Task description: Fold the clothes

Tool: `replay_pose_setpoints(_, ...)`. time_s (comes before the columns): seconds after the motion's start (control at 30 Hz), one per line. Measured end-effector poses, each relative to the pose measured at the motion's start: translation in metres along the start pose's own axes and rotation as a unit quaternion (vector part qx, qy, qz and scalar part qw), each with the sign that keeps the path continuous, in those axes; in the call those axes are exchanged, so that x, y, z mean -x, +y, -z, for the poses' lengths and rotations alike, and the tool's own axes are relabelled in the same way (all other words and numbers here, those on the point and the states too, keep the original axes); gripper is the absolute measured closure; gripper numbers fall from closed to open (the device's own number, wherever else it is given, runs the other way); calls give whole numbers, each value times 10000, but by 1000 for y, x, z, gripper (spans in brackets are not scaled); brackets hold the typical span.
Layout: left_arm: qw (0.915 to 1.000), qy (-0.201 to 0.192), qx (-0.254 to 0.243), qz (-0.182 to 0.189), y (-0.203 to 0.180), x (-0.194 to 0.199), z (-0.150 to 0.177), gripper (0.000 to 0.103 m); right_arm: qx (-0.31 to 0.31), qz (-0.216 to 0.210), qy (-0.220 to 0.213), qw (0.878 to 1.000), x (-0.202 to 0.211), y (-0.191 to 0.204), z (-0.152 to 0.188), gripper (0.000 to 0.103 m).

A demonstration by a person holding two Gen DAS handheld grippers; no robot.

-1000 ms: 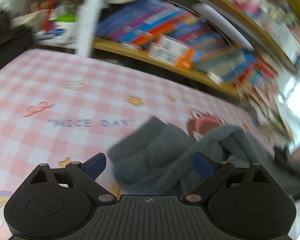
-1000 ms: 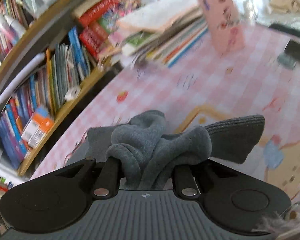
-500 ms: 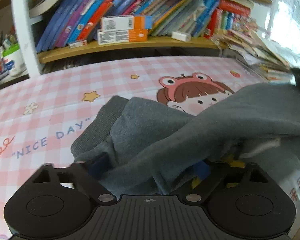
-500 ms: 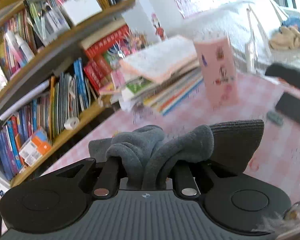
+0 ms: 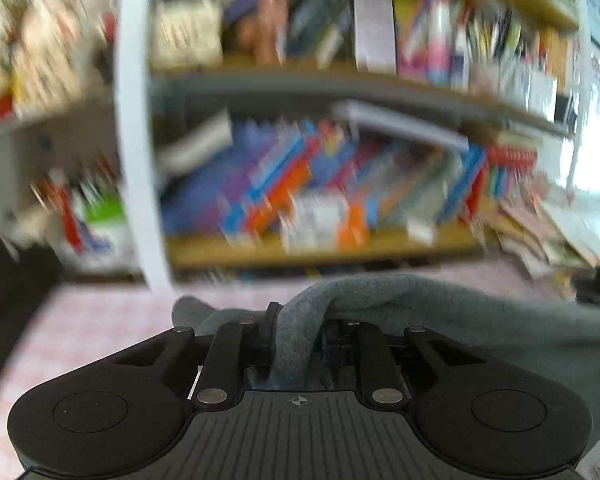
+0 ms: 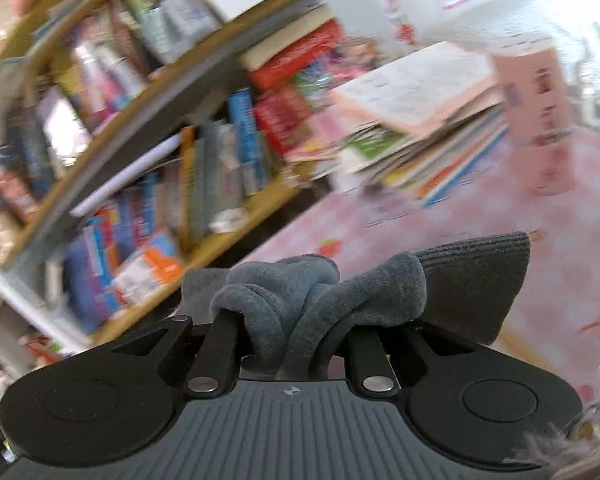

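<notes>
A grey fleece garment (image 5: pixel 440 304) stretches from my left gripper (image 5: pixel 298 332) off to the right, lifted above the pink checked tablecloth (image 5: pixel 100 320). The left jaws are closing, and a thick fold of the grey cloth is pinched between them. In the right wrist view the same grey garment (image 6: pixel 324 296) bunches up between the fingers of my right gripper (image 6: pixel 292 336), which is shut on it. A ribbed cuff (image 6: pixel 484 272) sticks out to the right of those fingers. The fingertips of both grippers are hidden by cloth.
A bookshelf (image 5: pixel 320 200) packed with books runs behind the table. A slanting pile of books and papers (image 6: pixel 420 120) lies on the tablecloth (image 6: pixel 500 208) at the shelf's end, with a pink carton (image 6: pixel 540 120) standing beside it. A white upright post (image 5: pixel 136 140) stands at left.
My left gripper went from open over the grey garment to closed on a fold of it, then rose so the shelves fill its view. The right gripper kept its hold and tilted upward.
</notes>
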State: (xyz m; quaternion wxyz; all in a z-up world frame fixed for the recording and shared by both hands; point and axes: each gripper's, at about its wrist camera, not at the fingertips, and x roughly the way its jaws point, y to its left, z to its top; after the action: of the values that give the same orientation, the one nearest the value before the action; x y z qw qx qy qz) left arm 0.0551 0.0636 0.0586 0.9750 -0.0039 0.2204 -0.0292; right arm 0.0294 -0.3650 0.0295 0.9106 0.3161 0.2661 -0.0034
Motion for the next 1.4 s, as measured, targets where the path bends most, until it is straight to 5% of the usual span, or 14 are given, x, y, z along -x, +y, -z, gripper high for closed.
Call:
replay_pose_setpoints(0.1, 9998, -65, -38, -177, 7, 28, 10, 85, -57, -94, 422, 9990, -11, 3, 12, 90)
replay_pose_setpoints(0.27, 9962, -188, 722, -453, 30, 57, 33, 85, -61, -423, 1053, 9935, -19, 10, 30, 90)
replay_pose_setpoints(0.37, 9929, -603, 873, -545, 35, 67, 18, 85, 160, -830, 1154, 9897, -13, 23, 32, 90)
replay_pose_setpoints(0.5, 9914, -895, 774, -551, 34, 60, -6, 85, 151, -835, 1102, 9903, -10, 31, 33, 90)
replay_pose_setpoints(0.6, 9964, -254, 646, -490, 36, 9, -16, 71, -25, -504, 1106, 9926, -18, 26, 35, 89)
replay_pose_setpoints(0.67, 9932, 596, 752, -665, 40, -39, -11, 39, -146, -136, 1256, 9919, -24, 20, 37, 83)
replay_pose_setpoints(0.73, 9814, 1353, 879, -1045, 43, -69, 0, 38, -273, 112, 1379, 9900, -27, 14, 40, 74)
replay_pose_setpoints(0.93, 9792, 1565, 898, -925, 44, -47, 41, 22, -384, 354, 1336, 9897, -22, 0, 45, 69)
replay_pose_setpoints(1.13, 9738, 1608, 1350, -878, 61, -18, 64, 22, -255, 676, 1706, 9827, -37, 2, 51, 48)
replay_pose_setpoints(1.4, 9718, 1333, 1696, -947, 72, 1, 67, 22, -209, 1158, 1573, 9805, -28, -8, 38, 46)
